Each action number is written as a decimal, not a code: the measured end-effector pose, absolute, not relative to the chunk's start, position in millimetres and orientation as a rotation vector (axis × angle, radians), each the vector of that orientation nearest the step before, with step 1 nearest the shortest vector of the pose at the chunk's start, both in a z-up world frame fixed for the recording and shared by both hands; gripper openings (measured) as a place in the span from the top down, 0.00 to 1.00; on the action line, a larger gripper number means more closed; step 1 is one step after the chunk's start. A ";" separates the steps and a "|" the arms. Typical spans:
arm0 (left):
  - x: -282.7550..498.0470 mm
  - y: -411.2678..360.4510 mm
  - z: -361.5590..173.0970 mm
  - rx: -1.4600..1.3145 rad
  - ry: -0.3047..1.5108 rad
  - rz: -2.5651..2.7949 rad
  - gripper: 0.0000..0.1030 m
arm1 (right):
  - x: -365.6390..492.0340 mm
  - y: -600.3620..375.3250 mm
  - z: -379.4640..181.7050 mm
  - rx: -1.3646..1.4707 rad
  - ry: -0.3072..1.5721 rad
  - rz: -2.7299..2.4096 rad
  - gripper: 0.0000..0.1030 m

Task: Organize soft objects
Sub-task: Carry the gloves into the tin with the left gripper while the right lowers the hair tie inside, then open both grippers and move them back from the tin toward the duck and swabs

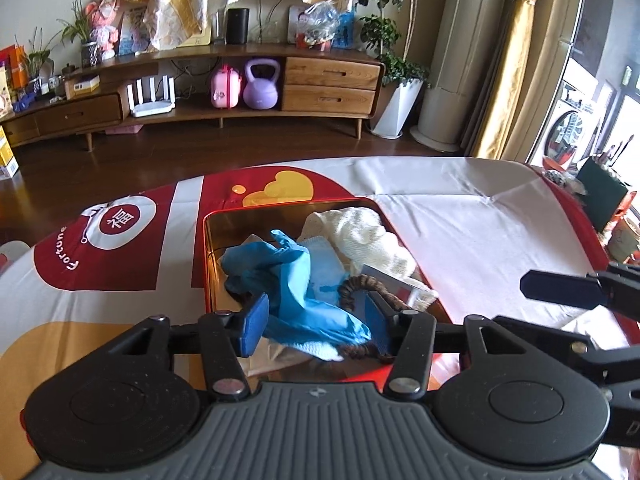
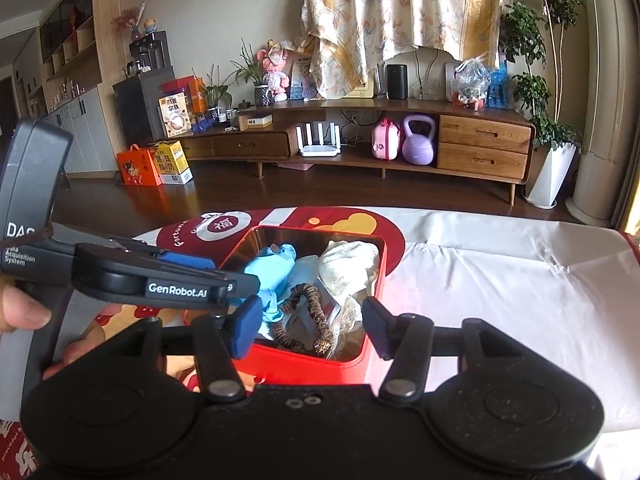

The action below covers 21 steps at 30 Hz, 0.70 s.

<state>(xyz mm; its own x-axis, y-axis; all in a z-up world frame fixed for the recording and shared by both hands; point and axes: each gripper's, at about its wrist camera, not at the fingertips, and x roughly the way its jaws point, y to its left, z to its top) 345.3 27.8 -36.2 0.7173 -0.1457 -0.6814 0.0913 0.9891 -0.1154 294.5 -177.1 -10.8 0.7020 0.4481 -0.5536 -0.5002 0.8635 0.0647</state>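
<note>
1. Step in hand, as I judge it: dropping off the crumpled blue rubber glove [image 1: 288, 276] into the red metal tin with shiny gold inside walls [image 1: 212, 264]. The glove lies in the tin already, and part of it hangs between the left gripper [image 1: 316, 324] pads.
2. Left gripper: jaws spread; the glove sits in the gap close to the left pad, and whether it touches is unclear. Looks like a release, not a pinch.
3. Right gripper [image 2: 310, 326]: jaws spread wide and empty, hovering just over the tin's near edge. In the left view its dark pad pokes in from the right side.
4. Tin contents: blue glove on the left, cream knitted cloth [image 1: 360, 236] at the back right, brown ruffled hair scrunchie [image 2: 308, 316] at the front, and a pale blue-white cloth [image 1: 324, 268] under the glove. A white flat packet is partly buried; I can't identify it.
5. Tin sits on the red-and-white printed cloth covering the desk [image 1: 460, 232].
6. Next move, my guess: lift the left gripper clear without dragging the glove out, then check the desk for leftover soft items; none are visible near the tin.
</note>
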 end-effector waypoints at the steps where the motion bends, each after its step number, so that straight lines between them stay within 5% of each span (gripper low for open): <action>1: 340.8 27.3 -33.3 -0.072 0.757 -0.130 0.49 | 290.5 -177.3 -9.0 -0.094 0.587 0.528 0.42; 21: 250.3 19.6 8.0 -0.043 0.687 -0.159 0.48 | 221.9 -194.6 20.4 -0.073 0.543 0.549 0.16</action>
<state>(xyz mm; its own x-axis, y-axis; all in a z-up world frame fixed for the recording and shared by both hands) 250.3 19.6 8.0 0.7615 -0.1604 -0.6280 0.1323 0.9870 -0.0917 221.9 -194.6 20.4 0.7165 0.4767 -0.5094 -0.5146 0.8541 0.0755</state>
